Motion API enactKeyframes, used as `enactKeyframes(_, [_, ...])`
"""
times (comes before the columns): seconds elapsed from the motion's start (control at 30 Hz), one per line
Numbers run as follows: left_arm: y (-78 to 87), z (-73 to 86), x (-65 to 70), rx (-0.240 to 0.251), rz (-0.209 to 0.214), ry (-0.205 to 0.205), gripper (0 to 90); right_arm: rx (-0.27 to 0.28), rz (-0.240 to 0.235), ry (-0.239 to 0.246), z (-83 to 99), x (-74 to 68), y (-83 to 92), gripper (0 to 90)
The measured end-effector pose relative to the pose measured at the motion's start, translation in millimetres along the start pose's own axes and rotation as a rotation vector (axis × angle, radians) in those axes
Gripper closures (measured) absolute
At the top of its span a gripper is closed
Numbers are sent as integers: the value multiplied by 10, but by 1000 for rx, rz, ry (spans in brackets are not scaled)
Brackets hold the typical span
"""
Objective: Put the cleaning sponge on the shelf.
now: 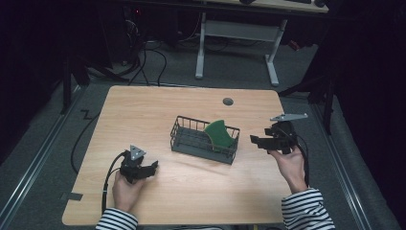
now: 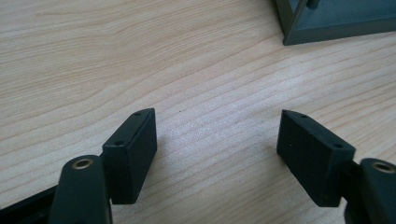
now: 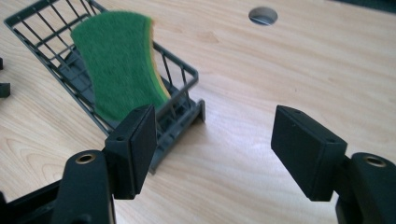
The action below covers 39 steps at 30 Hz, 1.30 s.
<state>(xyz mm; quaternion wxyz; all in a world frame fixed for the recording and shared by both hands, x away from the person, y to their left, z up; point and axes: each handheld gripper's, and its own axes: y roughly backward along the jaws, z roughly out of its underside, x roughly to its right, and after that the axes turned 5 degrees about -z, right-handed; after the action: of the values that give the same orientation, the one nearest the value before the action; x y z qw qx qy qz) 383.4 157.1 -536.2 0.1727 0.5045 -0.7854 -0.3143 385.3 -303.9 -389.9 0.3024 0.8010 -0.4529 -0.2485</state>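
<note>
Nearest the lens, the right gripper has its jaws spread wide and empty just beside the rack, while the left gripper — equally wide, holding nothing — hovers over bare table, well apart. The sponge leans in the rack's near end, green face up, long axis tilted, top edge over the rim. It looks like the approach — next, the right gripper must straddle the sponge's upper edge and close.

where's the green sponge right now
In the high view the green sponge leans tilted inside the wire basket at its right end, mid-table, nearer the right gripper.
</note>
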Motion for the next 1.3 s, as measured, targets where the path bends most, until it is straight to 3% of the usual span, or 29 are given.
enactKeyframes(0.27, [-1, -1, 0, 0, 0, -1, 294, 32, -2, -53, 321, 105, 46, 326])
enactKeyframes(0.8, [-2, -1, 1, 0, 0, 0, 294, 43, -9, -130, 774, 266, -134, 332])
enactKeyframes(1.13, [-2, -1, 3, 1, 0, 1, 294, 40, 9, -140, 955, 299, -293, 328])
enactKeyframes(1.3, [-2, -1, 3, 1, 0, 1, 294, 29, 34, -117, 1094, 291, -443, 327])
